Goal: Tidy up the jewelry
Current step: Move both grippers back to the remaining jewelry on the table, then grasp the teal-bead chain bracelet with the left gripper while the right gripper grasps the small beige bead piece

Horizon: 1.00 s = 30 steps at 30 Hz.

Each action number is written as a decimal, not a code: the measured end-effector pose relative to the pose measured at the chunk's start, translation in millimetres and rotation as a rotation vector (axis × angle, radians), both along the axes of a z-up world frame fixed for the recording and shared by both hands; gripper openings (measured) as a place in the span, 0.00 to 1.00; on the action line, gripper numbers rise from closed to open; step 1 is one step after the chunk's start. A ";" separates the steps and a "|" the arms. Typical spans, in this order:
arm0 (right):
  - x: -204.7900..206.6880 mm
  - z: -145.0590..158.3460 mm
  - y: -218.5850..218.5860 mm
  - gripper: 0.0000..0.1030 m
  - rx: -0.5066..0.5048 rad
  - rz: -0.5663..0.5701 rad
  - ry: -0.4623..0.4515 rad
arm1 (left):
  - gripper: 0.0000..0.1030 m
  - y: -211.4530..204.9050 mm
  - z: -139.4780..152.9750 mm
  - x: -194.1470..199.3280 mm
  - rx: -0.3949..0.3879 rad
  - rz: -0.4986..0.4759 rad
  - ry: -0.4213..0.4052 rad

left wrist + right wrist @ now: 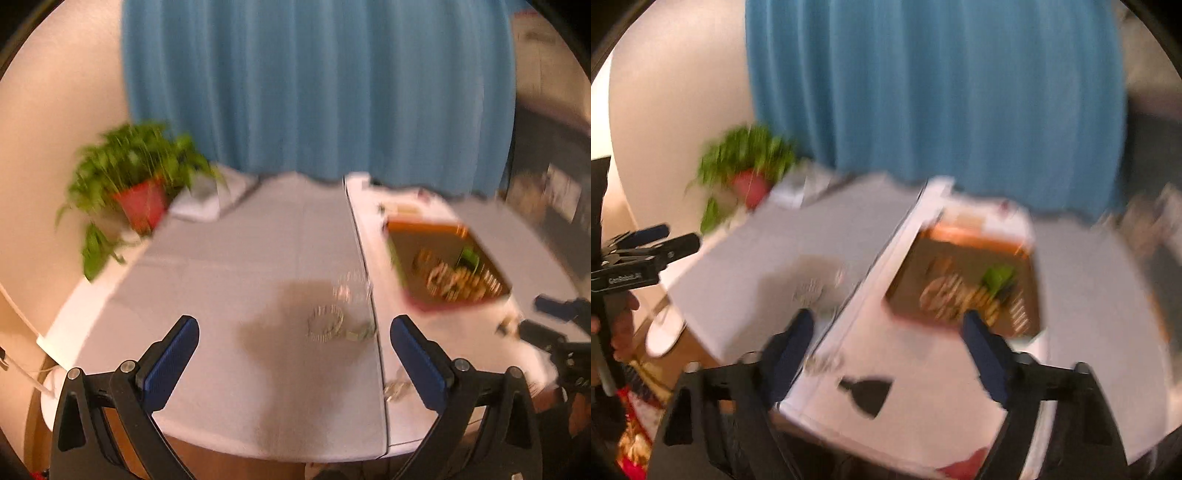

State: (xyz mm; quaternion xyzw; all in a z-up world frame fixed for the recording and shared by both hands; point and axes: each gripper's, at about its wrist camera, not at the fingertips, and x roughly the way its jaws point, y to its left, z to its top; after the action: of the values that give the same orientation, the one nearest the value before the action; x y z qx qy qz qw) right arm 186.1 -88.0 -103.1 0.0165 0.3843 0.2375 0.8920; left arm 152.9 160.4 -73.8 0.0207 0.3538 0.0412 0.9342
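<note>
At the far left of my left wrist view a green potted plant (133, 177) in a red pot sits at the back corner of the surface (236, 258), which is covered in grey with white showing at the edges. My left tongs (294, 325) hang above the near part of it, spread wide with nothing between the blue pads. Just ahead of them, in a dark shadow on the grey cover, lies a pale beaded bracelet (325, 323), with a second blurred piece of jewelry (351, 290) a little farther back, both near the seam between the two grey panels. Right of the seam stands the brown jewelry tray (436, 230) with orange-red walls, holding a tangle of gold and pale pieces and something green; blur hides what each piece is. At the far right edge my right tongs (532, 315) reach in low over the white part of the surface.

In the right wrist view, heavily smeared, the left tongs (670, 238) show at the left edge, the plant (750, 155) behind them. My right tongs (888, 328) are wide apart and hold nothing, hovering over the white strip just before the tray (975, 240). A blue curtain (934, 103) fills the background.
</note>
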 end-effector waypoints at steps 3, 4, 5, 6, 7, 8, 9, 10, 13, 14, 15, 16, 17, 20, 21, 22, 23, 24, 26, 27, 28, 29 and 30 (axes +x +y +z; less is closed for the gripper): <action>8.6 -43.0 23.0 0.35 -0.015 0.069 0.078 | 0.91 -0.6 -37.9 11.4 -0.018 -0.034 0.053; 11.4 -55.9 33.2 0.35 -0.028 0.091 0.090 | 0.85 -1.1 -47.3 15.8 -0.019 -0.042 0.069; 14.4 -66.1 42.0 0.35 -0.018 0.119 0.105 | 0.74 -2.1 -59.4 21.1 -0.020 -0.047 0.092; 18.0 -70.7 47.3 0.35 -0.011 0.133 0.115 | 0.64 -3.6 -69.7 25.8 -0.026 -0.056 0.118; 22.3 -78.0 54.3 0.35 -0.008 0.146 0.129 | 0.60 -3.7 -78.1 29.4 -0.034 -0.061 0.140; 27.1 -84.0 60.8 0.34 -0.018 0.151 0.141 | 0.54 -6.4 -86.6 33.0 -0.048 -0.069 0.164; 33.7 -94.1 70.3 0.34 -0.042 0.156 0.161 | 0.53 -5.6 -94.4 36.1 -0.069 -0.078 0.184; 37.4 -101.3 75.1 0.34 -0.058 0.159 0.176 | 0.53 -5.6 -99.9 38.6 -0.091 -0.086 0.199; 43.1 -117.1 85.3 0.20 -0.088 0.174 0.163 | 0.52 -3.0 -109.8 43.6 -0.136 -0.104 0.207; 42.9 -120.2 89.6 0.06 -0.154 0.179 0.120 | 0.49 -3.2 -111.8 45.8 -0.144 -0.112 0.201; 44.1 -122.2 89.7 0.06 -0.167 0.192 0.110 | 0.45 -4.0 -112.1 48.8 -0.155 -0.126 0.198; 45.7 -123.7 86.6 0.05 -0.157 0.191 0.117 | 0.43 -5.6 -111.4 51.8 -0.166 -0.142 0.199; 48.0 -126.4 79.5 0.05 -0.142 0.173 0.128 | 0.41 -8.4 -110.6 55.5 -0.169 -0.158 0.199; 54.1 -131.0 48.0 0.05 -0.113 0.088 0.144 | 0.40 -21.0 -110.0 70.1 -0.145 -0.227 0.192; 56.2 -130.6 35.1 0.05 -0.092 0.060 0.158 | 0.40 -26.0 -111.5 75.3 -0.133 -0.253 0.192; 57.4 -132.2 24.6 0.05 -0.074 0.041 0.172 | 0.40 -33.7 -115.1 82.1 -0.112 -0.286 0.199; 58.3 -132.6 16.6 0.05 -0.066 0.029 0.179 | 0.40 -41.3 -119.2 88.3 -0.095 -0.319 0.208; 58.0 -135.0 9.3 0.05 -0.064 0.013 0.182 | 0.40 -49.1 -123.5 92.9 -0.070 -0.347 0.211; 57.9 -140.4 3.3 0.06 -0.071 0.005 0.195 | 0.40 -61.7 -132.8 97.9 -0.018 -0.386 0.222; 59.4 -137.9 3.3 0.06 -0.075 0.015 0.208 | 0.36 -65.5 -137.9 100.0 -0.003 -0.398 0.233; 57.7 -136.1 1.1 0.06 -0.076 0.021 0.210 | 0.31 -69.2 -141.0 99.1 0.013 -0.417 0.223; 56.3 -134.7 1.1 0.06 -0.077 0.021 0.200 | 0.17 -70.6 -141.4 98.1 -0.011 -0.446 0.222; 58.0 -134.5 3.3 0.07 -0.082 0.021 0.202 | 0.12 -70.9 -141.3 97.8 -0.017 -0.454 0.227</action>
State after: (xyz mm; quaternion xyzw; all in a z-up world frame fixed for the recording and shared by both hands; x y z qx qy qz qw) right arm 244.1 -84.7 -237.6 -0.0001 0.4819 0.2283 0.8460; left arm 250.7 89.5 -215.0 0.0961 0.4433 -0.1753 0.8738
